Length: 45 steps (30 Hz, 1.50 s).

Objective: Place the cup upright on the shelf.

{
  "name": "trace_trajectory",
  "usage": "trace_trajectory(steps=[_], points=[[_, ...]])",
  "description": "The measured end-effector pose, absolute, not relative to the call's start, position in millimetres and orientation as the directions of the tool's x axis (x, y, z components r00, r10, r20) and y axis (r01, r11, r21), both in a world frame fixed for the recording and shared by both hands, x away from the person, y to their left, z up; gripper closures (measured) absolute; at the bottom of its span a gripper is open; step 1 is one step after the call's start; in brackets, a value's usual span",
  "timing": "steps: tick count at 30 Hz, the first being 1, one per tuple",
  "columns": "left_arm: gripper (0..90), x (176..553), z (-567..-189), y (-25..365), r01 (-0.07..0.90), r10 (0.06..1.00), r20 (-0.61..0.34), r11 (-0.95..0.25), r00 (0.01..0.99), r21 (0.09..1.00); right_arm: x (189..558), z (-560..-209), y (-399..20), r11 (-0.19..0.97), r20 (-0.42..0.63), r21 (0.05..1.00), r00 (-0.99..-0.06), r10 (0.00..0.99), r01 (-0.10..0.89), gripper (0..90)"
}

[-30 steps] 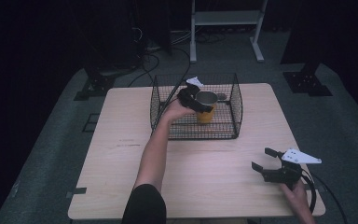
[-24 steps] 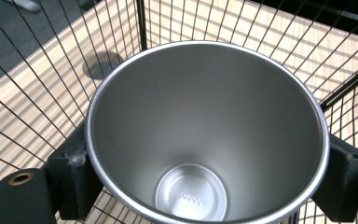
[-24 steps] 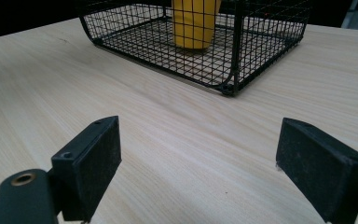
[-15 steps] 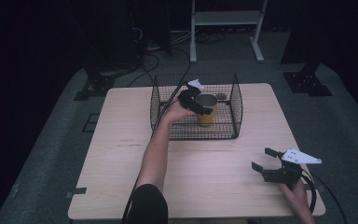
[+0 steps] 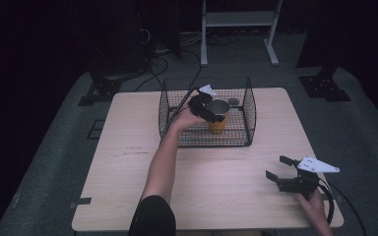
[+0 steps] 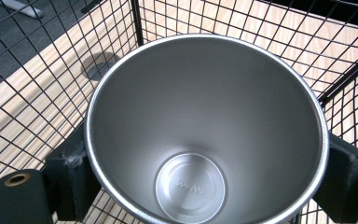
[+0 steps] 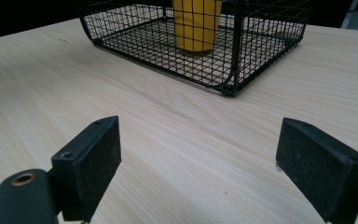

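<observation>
A yellow cup with a steel inside (image 5: 218,108) stands upright on the floor of the black wire basket (image 5: 250,105). My left gripper (image 5: 214,113) reaches into the basket from the left, one jaw on each side of the cup (image 6: 205,121). Its jaws have just been opening, and the pads (image 6: 70,172) sit close beside the cup's wall just under its rim. My right gripper (image 5: 276,167) rests low at the table's near right, open with nothing between its jaws (image 7: 198,163). From there the cup (image 7: 196,23) shows behind the basket's mesh (image 7: 233,70).
The basket stands at the far middle of the light wooden table (image 5: 128,162). A small dark disc (image 5: 233,102) lies on the basket floor behind the cup. A white metal stand (image 5: 236,19) and cables are on the floor beyond the table.
</observation>
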<state>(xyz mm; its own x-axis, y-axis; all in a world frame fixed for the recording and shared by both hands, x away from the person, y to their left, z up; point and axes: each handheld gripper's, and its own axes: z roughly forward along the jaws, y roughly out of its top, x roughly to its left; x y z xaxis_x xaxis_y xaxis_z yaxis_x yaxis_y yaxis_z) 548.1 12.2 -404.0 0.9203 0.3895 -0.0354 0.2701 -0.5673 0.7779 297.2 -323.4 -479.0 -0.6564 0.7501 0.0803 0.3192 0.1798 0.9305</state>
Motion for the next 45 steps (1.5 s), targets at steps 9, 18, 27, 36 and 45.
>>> trace_trajectory(steps=[9, 18, 27, 36, 45], points=[[6.1, 547.3, -404.3, 9.1, 0.262, 0.397, -0.014, -0.58, 0.918, 0.771, 297.2, -479.0, -323.2, 0.181, 0.08, 0.93, -0.658, 0.749, 0.319, 13.0], [2.0, 547.0, -401.4, 7.9, 0.257, 0.409, -0.006, -0.56, 0.912, 0.788, 297.3, -479.0, -323.3, 0.182, 0.08, 0.93, -0.658, 0.748, 0.32, 12.9], [1.1, 546.5, -394.3, 9.9, 0.249, 0.418, -0.002, -0.536, 0.908, 0.806, 297.3, -479.0, -323.3, 0.181, 0.081, 0.93, -0.659, 0.748, 0.32, 13.0], [0.5, 544.7, -387.0, 9.6, 0.233, 0.412, 0.007, -0.529, 0.911, 0.816, 297.4, -479.0, -323.5, 0.179, 0.084, 0.93, -0.658, 0.749, 0.322, 13.0], [0.4, 542.3, -379.0, 12.7, 0.228, 0.414, 0.001, -0.503, 0.91, 0.833, 297.0, -479.0, -323.1, 0.182, 0.078, 0.931, -0.659, 0.748, 0.317, 12.9]])
